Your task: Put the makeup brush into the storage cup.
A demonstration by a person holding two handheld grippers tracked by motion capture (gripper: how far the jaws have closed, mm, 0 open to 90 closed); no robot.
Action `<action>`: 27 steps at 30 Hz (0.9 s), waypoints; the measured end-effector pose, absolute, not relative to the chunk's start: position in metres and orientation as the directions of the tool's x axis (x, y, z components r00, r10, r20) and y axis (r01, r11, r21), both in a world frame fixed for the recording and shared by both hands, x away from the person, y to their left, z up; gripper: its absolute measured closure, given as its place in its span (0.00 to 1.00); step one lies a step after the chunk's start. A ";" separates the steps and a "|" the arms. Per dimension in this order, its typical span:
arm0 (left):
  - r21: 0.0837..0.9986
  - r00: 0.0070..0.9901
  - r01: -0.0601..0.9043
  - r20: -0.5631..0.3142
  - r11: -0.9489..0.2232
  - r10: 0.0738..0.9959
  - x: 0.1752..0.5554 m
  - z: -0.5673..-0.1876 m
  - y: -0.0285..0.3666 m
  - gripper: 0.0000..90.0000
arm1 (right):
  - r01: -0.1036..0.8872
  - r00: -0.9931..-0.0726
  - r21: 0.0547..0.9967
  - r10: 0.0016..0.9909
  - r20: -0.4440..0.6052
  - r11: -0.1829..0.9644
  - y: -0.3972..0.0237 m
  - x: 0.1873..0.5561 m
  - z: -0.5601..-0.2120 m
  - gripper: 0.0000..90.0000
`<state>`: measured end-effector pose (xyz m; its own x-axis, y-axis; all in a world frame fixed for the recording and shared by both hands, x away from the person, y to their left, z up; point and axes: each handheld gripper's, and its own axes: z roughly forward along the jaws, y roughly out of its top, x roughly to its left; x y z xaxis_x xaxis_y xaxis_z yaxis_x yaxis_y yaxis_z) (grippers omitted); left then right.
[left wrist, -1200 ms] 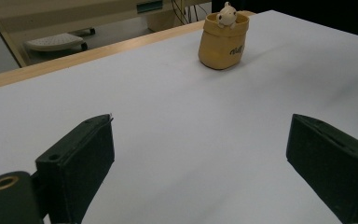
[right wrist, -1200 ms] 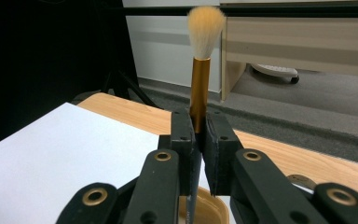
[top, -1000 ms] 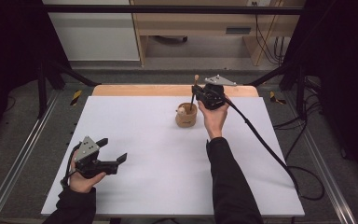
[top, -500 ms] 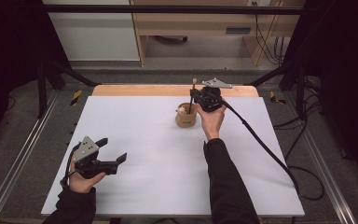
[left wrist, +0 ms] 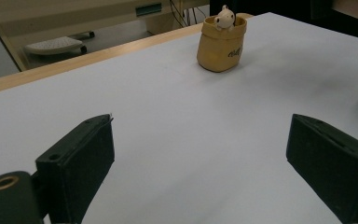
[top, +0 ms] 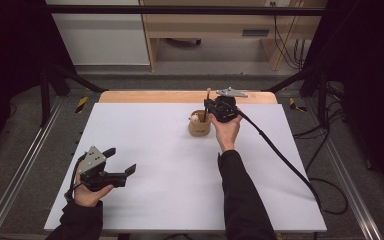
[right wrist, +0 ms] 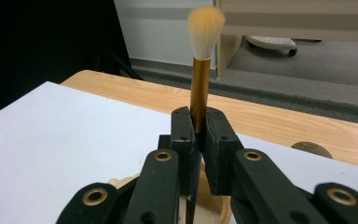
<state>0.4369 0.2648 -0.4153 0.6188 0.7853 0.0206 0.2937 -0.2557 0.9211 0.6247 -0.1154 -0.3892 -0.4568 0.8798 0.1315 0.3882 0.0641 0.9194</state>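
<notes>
The right gripper (top: 207, 107) is clamped on a gold-handled brush with a pale bristle tuft (right wrist: 200, 70), held upright, tuft up, over the mouth of the tan pouch-shaped holder with a small white animal figure at its rim (top: 199, 124). Compared with a second ago, the brush has been brought slightly lower toward the holder, so insertion is judged under way. The left gripper (top: 122, 161) rests well apart from the holder, jaws spread and empty. Nothing on the white table sheet (top: 170, 175) obstructs the holder.

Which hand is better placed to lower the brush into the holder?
Right: the right gripper already clamps the brush upright above the holder. The left gripper sits far away, open.
</notes>
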 end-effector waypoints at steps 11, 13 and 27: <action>0.922 0.619 0.292 0.022 -0.256 0.785 0.437 -0.415 0.265 0.08 | 0.427 -0.439 0.903 0.886 0.151 0.058 -0.118 0.628 -0.402 0.93; 0.921 0.618 0.292 0.023 -0.257 0.786 0.437 -0.415 0.265 0.08 | 0.431 -0.439 0.900 0.886 0.150 0.061 -0.119 0.628 -0.404 0.93; 0.920 0.618 0.292 0.026 -0.260 0.786 0.437 -0.415 0.265 0.08 | 0.466 -0.434 0.883 0.886 0.164 0.064 -0.120 0.627 -0.412 0.91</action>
<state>0.4369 0.2646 -0.4151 0.6180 0.7857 0.0256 0.2922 -0.2599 0.9204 0.6275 -0.1202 -0.4117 -0.4339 0.8858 0.1644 0.4655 0.0642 0.8827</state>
